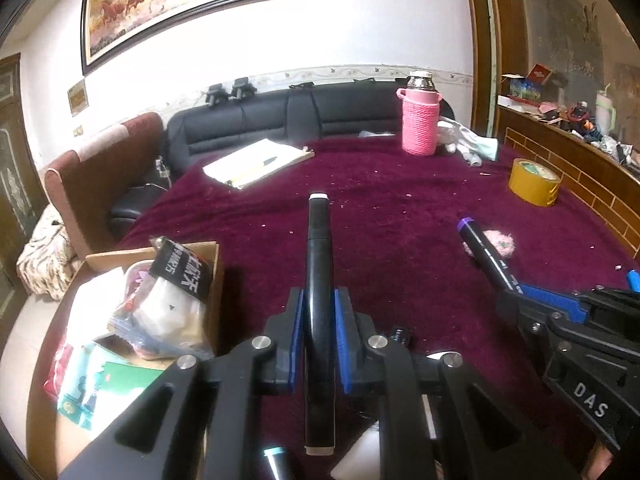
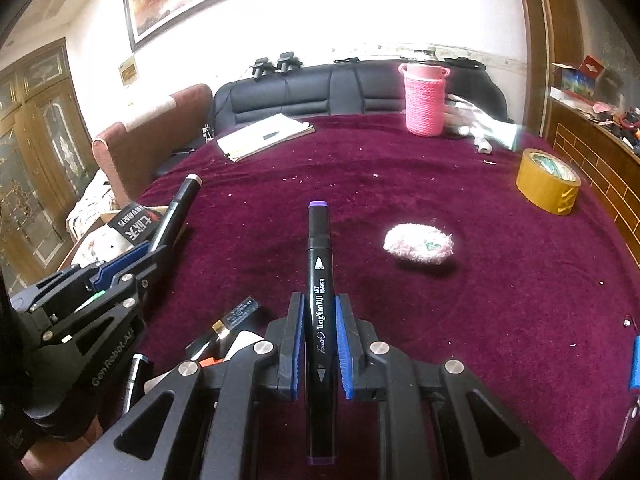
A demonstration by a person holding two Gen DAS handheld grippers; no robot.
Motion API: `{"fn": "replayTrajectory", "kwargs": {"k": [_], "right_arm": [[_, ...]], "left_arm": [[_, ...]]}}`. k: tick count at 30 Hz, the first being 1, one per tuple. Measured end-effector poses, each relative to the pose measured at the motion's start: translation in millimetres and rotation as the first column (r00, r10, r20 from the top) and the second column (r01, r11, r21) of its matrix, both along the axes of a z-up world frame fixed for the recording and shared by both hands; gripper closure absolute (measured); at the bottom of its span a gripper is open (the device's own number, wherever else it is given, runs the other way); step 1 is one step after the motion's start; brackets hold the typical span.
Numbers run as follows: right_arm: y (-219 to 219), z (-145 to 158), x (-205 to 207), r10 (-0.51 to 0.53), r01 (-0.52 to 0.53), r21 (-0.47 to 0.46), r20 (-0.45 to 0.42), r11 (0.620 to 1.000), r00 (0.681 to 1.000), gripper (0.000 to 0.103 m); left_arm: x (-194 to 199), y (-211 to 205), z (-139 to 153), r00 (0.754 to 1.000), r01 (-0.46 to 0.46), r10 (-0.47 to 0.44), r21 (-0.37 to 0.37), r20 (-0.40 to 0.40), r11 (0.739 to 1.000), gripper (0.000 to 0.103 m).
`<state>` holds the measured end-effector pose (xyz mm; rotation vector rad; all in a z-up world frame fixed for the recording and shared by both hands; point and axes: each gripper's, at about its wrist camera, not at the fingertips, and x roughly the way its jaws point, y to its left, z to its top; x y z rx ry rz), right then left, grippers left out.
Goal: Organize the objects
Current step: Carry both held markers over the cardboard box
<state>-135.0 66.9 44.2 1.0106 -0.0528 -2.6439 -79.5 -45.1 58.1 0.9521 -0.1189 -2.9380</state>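
Note:
My left gripper (image 1: 319,300) is shut on a black marker with white end caps (image 1: 319,248), held pointing forward above the dark red tablecloth (image 1: 400,208). My right gripper (image 2: 319,304) is shut on a black art marker with purple end caps (image 2: 319,256), also above the cloth. Each gripper shows in the other's view: the right gripper (image 1: 516,288) with the purple marker (image 1: 486,252) at the right, the left gripper (image 2: 148,250) with the white-capped marker (image 2: 180,204) at the left. More markers (image 2: 236,316) lie on the cloth near the grippers.
A cardboard box (image 1: 208,264) with packets stands at the table's left edge. A fuzzy pink ball (image 2: 418,244), a yellow tape roll (image 2: 548,186), a pink knitted flask (image 2: 425,98), a notepad (image 2: 264,134) and white cloths (image 1: 472,140) lie on the table. A sofa stands behind.

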Motion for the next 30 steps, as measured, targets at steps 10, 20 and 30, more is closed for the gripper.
{"fn": "replayTrajectory", "kwargs": {"k": [10, 20, 30], "right_arm": [[-10.0, 2.8, 13.3, 0.059, -0.059, -0.024, -0.015, 0.998, 0.998, 0.086], [-17.7, 8.6, 27.6, 0.091, -0.093, -0.023, -0.063, 0.995, 0.994, 0.086], [-30.8, 15.6, 41.6, 0.093, -0.094, -0.014, -0.069, 0.995, 0.993, 0.086]], "left_arm": [[31.7, -0.2, 10.9, 0.998, -0.047, 0.047, -0.028, -0.032, 0.998, 0.089], [63.7, -6.2, 19.5, 0.996, -0.077, 0.075, -0.036, -0.053, 0.996, 0.089], [92.9, -26.0, 20.3, 0.992, -0.107, 0.106, -0.021, -0.075, 0.994, 0.089]]}}
